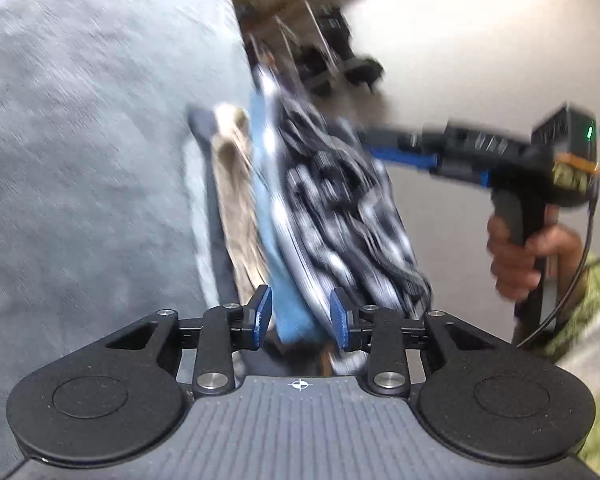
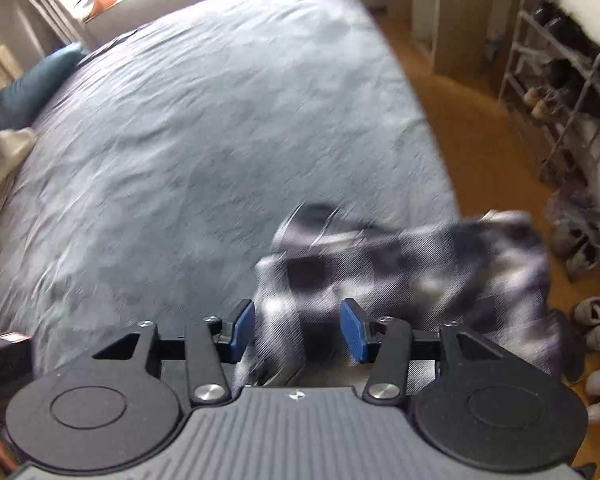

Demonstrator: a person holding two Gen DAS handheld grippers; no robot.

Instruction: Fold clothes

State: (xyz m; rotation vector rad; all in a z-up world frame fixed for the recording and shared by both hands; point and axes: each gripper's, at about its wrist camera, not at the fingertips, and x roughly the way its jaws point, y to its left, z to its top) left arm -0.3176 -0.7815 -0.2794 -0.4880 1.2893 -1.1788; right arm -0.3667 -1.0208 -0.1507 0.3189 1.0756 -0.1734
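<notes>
Across most of both views spreads the bed in its grey-blue cover, with wooden floor and a shoe rack at two o'clock. At the bed's edge sits a stack of folded clothes, the blurred black-and-white checked shirt uppermost. Left gripper has its fingers partly open around the stack's blue layer, pads not pressing. Right gripper straddles the checked cloth, fingers apart, grip uncertain.
</notes>
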